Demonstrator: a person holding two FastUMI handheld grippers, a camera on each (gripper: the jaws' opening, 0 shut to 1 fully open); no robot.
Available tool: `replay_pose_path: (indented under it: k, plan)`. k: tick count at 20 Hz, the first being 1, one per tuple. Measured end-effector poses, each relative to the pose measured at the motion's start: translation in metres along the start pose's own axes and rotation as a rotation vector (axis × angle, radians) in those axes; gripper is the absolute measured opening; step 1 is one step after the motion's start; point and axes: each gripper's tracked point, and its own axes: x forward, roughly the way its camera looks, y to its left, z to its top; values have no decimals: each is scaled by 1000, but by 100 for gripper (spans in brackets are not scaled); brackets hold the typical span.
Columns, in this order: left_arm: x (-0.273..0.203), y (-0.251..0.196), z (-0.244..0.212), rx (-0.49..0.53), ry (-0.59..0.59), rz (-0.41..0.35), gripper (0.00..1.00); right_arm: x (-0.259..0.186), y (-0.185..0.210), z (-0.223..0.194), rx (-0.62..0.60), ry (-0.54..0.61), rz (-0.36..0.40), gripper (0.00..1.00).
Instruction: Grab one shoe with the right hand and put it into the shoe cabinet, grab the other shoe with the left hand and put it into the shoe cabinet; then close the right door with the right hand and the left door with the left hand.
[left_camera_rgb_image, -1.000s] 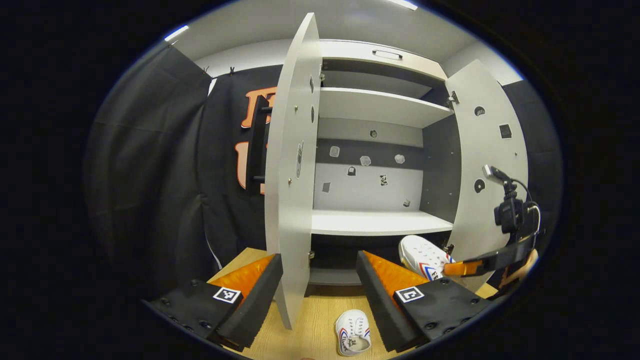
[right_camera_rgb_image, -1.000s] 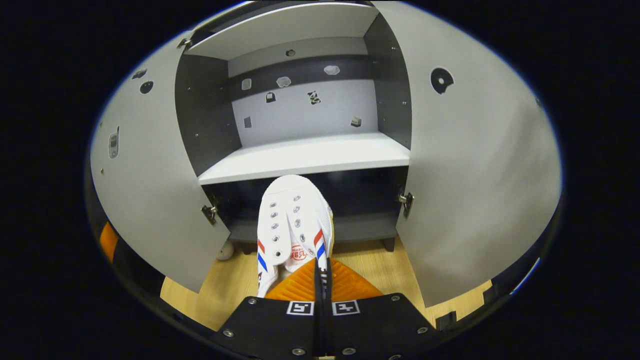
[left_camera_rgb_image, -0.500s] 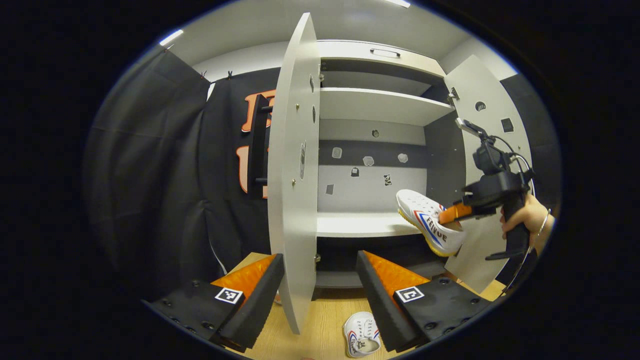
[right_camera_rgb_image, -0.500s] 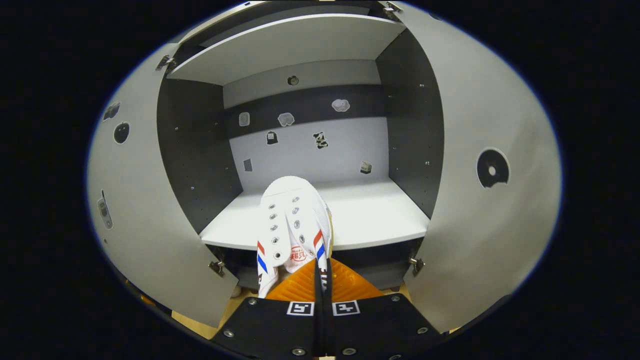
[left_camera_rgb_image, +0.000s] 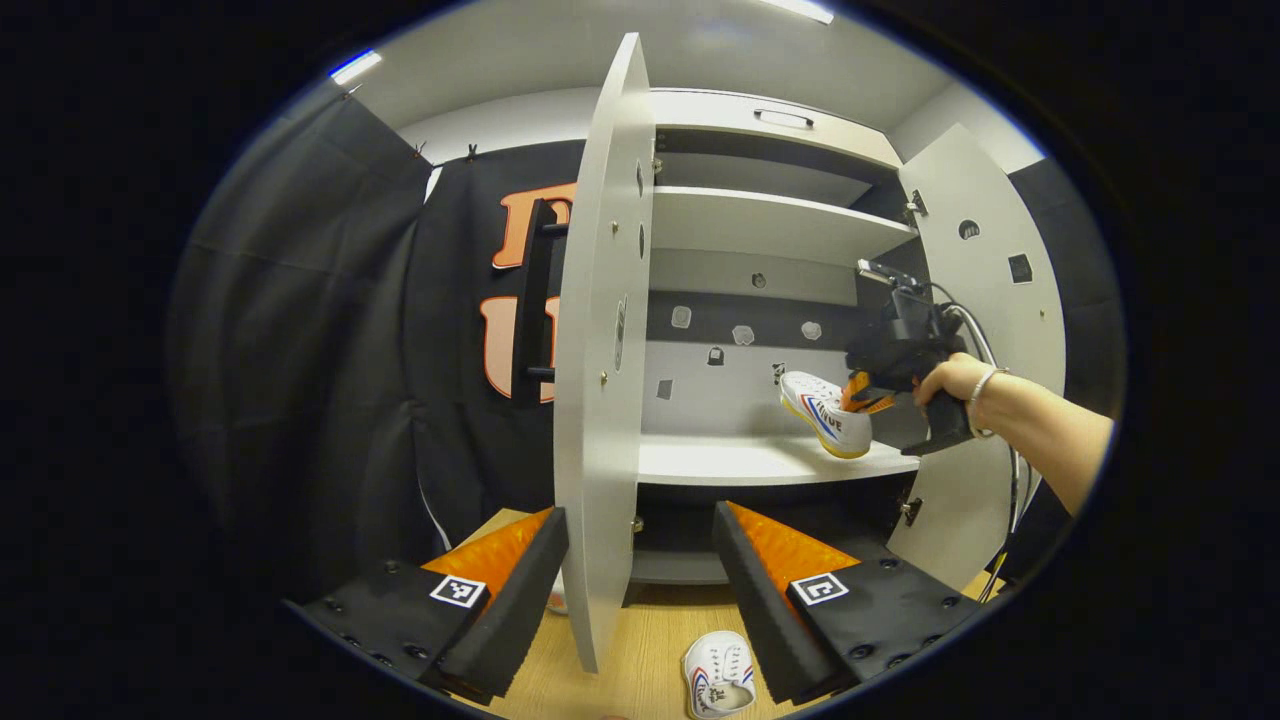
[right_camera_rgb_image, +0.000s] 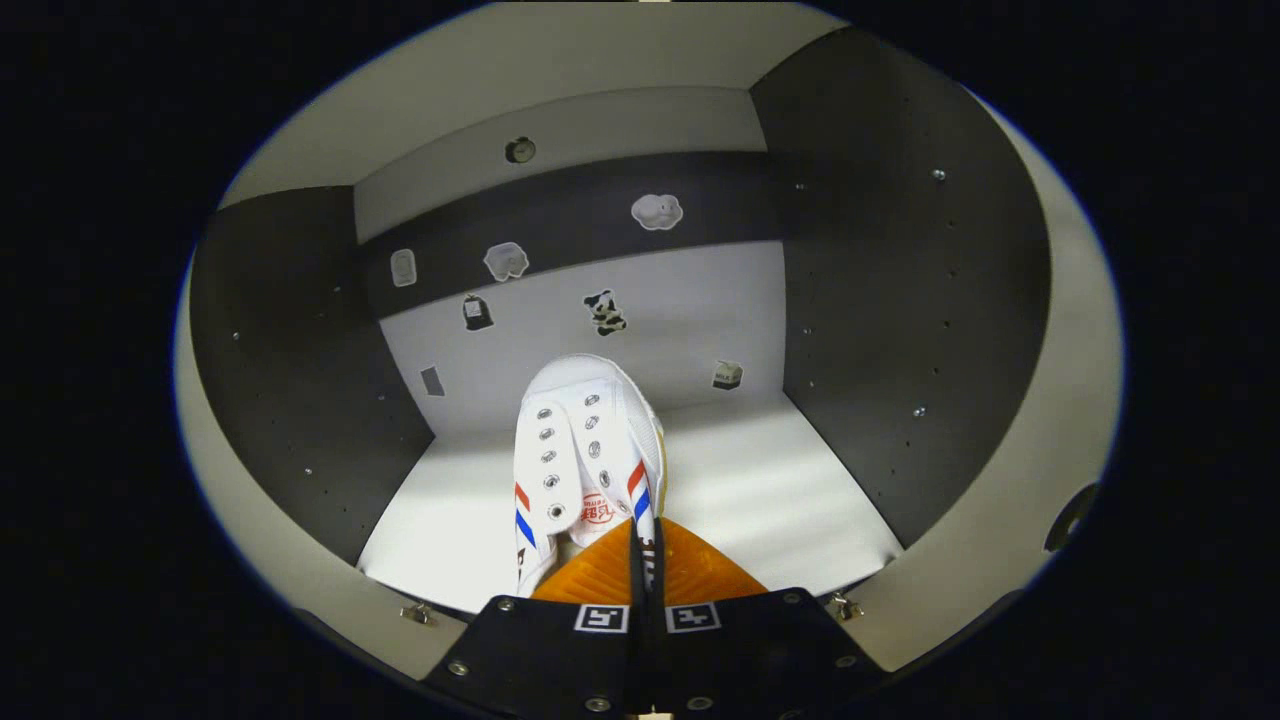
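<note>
A person's hand (left_camera_rgb_image: 950, 378), forearm stretched level into the open shoe cabinet (left_camera_rgb_image: 770, 225), holds the right gripper (right_camera_rgb_image: 637, 540) clamped on the heel of a white shoe (right_camera_rgb_image: 585, 450), toe pointing inward just above the middle shelf (right_camera_rgb_image: 760, 490). The left gripper (left_camera_rgb_image: 635, 560), jaws spread wide, hangs low by the left door (left_camera_rgb_image: 600, 350); the other shoe (left_camera_rgb_image: 718, 675) lies on the wooden floor (left_camera_rgb_image: 640, 660).

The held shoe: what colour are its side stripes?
Red and blue stripes on a white shoe, clearest in the right gripper view.

White shoe (right_camera_rgb_image: 585, 450) over cabinet shelf (right_camera_rgb_image: 760, 500); other shoe (left_camera_rgb_image: 718, 675) (floor), doors open.
</note>
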Motion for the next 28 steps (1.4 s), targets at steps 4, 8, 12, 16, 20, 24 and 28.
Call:
replay_pose_path:
  k: [4,8,12,16,20,24,28]
  plan:
    - [-3,0,-2,6,7,-1,95,47,-15,-14,39,119,-45,0]
    - [-8,-1,-8,1,23,4,94,60,-24,-25,63,168,-69,1]
    - [-13,-3,-12,-1,37,5,95,48,-22,-15,22,111,-56,20]
    - [-16,-4,-12,-2,37,3,95,7,-23,3,-10,7,-43,28]
    - [-17,-8,-24,3,60,-3,96,-55,-22,7,-83,-140,-18,43]
    - [-17,-15,-40,15,82,-10,95,-123,-25,-1,-107,-250,18,57]
    - [-12,-25,-64,16,125,-28,94,-180,-33,-20,-129,-307,42,70]
